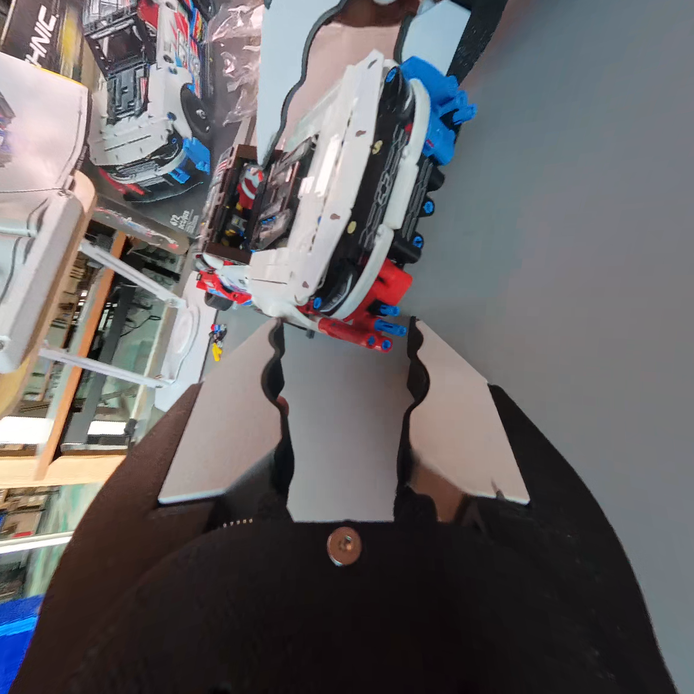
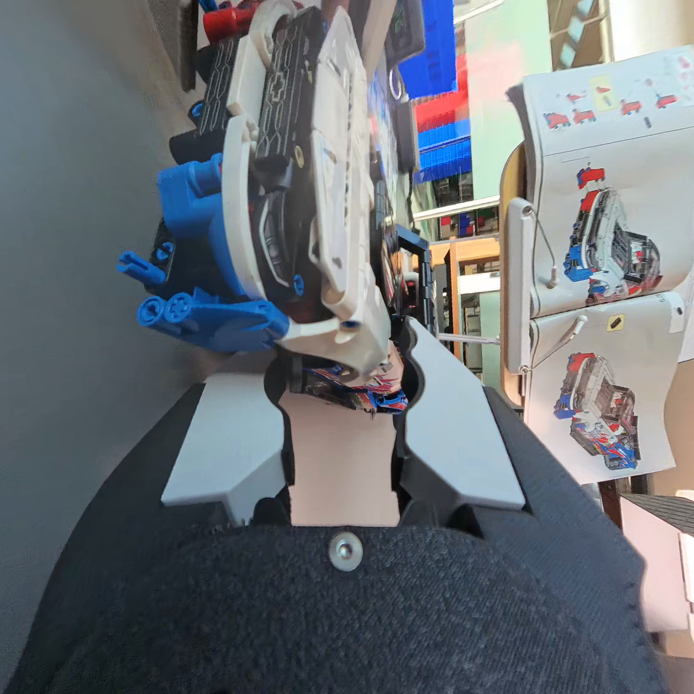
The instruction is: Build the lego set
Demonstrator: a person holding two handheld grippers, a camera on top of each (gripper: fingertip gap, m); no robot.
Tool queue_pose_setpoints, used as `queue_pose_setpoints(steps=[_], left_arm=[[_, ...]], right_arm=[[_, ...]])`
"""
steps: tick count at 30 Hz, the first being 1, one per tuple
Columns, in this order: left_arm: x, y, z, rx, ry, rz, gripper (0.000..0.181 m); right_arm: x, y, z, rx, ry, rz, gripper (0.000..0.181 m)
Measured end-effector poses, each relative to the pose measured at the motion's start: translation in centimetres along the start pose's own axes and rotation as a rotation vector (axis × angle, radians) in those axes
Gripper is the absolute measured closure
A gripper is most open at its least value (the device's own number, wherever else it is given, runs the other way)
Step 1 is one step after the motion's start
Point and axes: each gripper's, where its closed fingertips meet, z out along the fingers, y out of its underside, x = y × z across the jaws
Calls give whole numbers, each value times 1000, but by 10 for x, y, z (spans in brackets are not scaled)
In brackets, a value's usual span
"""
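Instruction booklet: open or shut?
Open. The booklet hangs spread on its stand, two pages with build drawings showing, wire clips holding them.

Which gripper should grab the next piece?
Probably left. The left gripper only has the red end of the car at its fingertips, and loose pieces lie nearby. The right gripper has the car deep between its fingers.

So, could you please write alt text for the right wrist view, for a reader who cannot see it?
A partly built white, black, blue and red brick car model fills the centre, tipped on its side, its lower edge between the fingers of the right claw. To the right, an open paper instruction booklet hangs on a wooden stand.
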Motion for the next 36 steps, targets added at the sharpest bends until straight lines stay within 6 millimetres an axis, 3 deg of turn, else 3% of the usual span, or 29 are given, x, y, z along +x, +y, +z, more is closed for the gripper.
queue_pose_setpoints(steps=[1, 4, 8, 14, 16, 19, 22, 25, 31, 36], left_arm=[[-2, 1, 2, 2, -9, 26, 119], [5, 3, 7, 20, 29, -18, 124], [5, 3, 11, -1, 19, -8, 130], [10, -8, 26, -42, 100, -178, 127], [16, -13, 25, -53, 205, -323, 110], [24, -20, 16, -23, 319, -566, 111], [29, -26, -2, 4, 326, -621, 112], [40, -28, -18, -28, 292, -612, 112], [56, -28, -59, -162, 68, -725, 114], [75, -63, -87, -59, -67, -903, 109]], right_arm=[[-4, 4, 2, -40, -29, -5, 119], [-7, 7, -6, -79, -65, -40, 114], [-3, 18, -38, -93, -151, 55, 113], [6, 9, -96, -121, -214, 808, 127], [3, -5, -112, -140, -204, 1055, 130], [-9, -43, -132, -99, -211, 1304, 135], [-29, -71, -143, -111, -159, 1339, 134], [-53, -84, -144, -160, -105, 1362, 130], [-73, -84, -151, -256, 51, 1411, 124], [-83, -86, -150, -319, 83, 1350, 122]])
